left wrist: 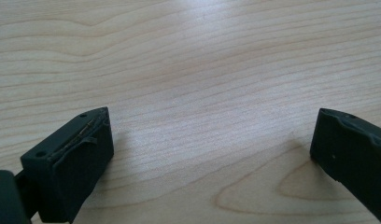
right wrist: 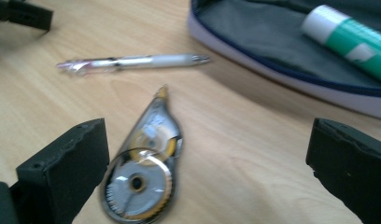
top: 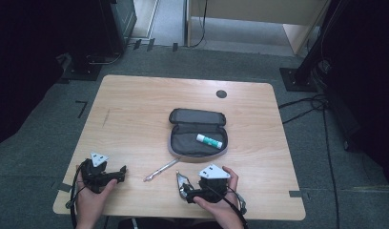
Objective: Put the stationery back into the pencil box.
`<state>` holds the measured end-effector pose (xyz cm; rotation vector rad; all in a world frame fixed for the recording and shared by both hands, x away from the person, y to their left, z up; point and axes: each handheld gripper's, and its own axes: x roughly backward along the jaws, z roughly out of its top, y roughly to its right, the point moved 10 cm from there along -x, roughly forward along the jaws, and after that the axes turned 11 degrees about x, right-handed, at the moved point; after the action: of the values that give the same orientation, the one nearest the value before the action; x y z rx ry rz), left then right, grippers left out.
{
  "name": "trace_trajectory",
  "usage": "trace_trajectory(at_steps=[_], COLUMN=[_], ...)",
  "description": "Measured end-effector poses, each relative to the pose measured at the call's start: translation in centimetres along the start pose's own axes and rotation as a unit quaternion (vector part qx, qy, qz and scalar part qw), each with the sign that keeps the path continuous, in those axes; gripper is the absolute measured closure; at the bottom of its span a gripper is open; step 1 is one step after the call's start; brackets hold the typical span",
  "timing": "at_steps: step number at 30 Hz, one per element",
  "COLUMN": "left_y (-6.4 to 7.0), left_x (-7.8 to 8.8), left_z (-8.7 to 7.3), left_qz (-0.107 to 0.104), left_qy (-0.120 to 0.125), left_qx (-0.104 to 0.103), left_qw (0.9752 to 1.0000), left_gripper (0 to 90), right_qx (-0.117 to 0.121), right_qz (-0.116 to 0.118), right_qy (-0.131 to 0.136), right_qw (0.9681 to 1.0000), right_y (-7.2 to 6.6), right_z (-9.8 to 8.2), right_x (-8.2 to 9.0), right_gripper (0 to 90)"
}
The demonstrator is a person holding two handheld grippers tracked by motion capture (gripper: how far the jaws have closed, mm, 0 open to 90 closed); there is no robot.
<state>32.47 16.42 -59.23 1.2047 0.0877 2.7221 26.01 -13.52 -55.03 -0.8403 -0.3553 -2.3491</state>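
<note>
- Resting at the near left corner of the wooden table [top: 135, 95]: left gripper [top: 117, 173], held in the person's left hand [top: 90, 200], jaws pointing toward the table's middle.
- Standing wide apart in the left gripper view, with nothing between the jaws but bare wood grain.
- Sitting near the front edge, right of centre: right gripper [right wrist: 207, 158], cupped in the right hand [top: 221, 202], grey three-cornered plate on top.
- Gaping wide too in the right gripper view, holding nothing.
- Lying flat on the table between those jaws, close beside the left-hand one: a clear teardrop-shaped correction tape dispenser [right wrist: 142, 165], tip pointing away toward the pen; touching that jaw or not, cannot tell.
- Lying just beyond the dispenser: a translucent pen [right wrist: 132, 62], apart from it, its tip near the rim of the pencil case.
- Lying open at the table's middle: grey pencil case [top: 183, 143], lid folded back away from the person.
- Resting inside the case's near half: a glue stick [top: 209, 140], white with a green label, slanted.
- Showing near the far edge: a small dark round grommet [top: 221, 94].
</note>
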Motion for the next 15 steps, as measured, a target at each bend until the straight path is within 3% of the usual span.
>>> trace_trajectory(at_steps=[8,15], left_y=[0.0,0.0], left_x=[0.0,0.0], left_z=[0.0,0.0], left_qz=[0.0,0.0], left_qy=[0.0,0.0], left_qx=[0.0,0.0], left_qw=[1.0,1.0], left_gripper=[0.0,0.0], right_qx=[0.005,0.01], right_qz=[0.02,0.016], right_qy=[-0.005,-0.008], right_qw=[0.9998,0.9998], right_y=[-2.5,-3.3], right_z=[-1.1,-2.0], right_x=[-1.3,-2.1], right_gripper=[6.3,14.0])
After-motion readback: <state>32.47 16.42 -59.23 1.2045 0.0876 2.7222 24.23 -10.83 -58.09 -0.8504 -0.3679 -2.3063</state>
